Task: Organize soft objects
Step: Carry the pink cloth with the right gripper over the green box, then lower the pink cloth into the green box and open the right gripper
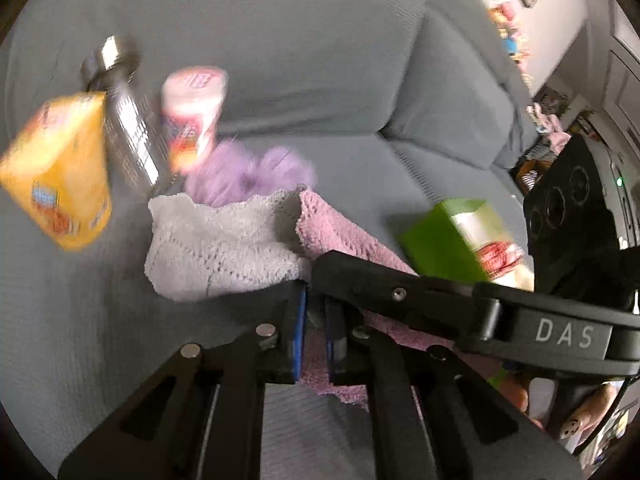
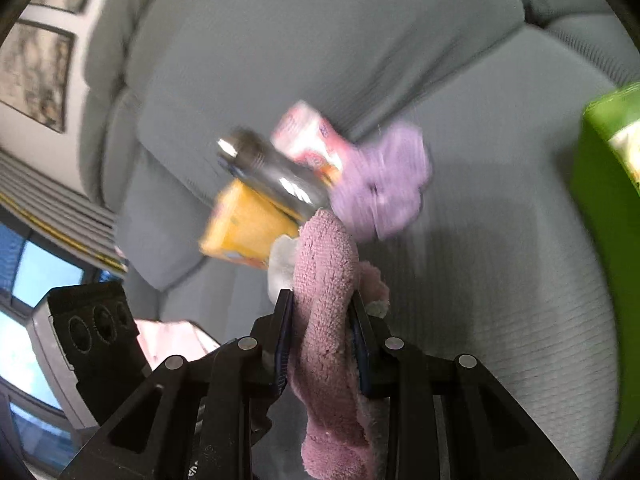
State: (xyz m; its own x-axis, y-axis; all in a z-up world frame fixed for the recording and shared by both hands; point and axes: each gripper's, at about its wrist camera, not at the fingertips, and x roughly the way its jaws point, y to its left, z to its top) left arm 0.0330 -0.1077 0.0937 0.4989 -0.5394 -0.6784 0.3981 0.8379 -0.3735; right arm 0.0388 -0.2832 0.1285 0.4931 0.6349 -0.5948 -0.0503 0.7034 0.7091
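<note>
- both grippers pinch one pink fuzzy terry cloth above the grey sofa seat: left gripper, right gripper.
- keep tension even; fold clear of the green carton.

Grey sofa with ribbed seat cushions and plump back cushions. Beside the sofa, a white wall bears framed pictures; below them, a striped blind hangs over a daylit window.
</note>
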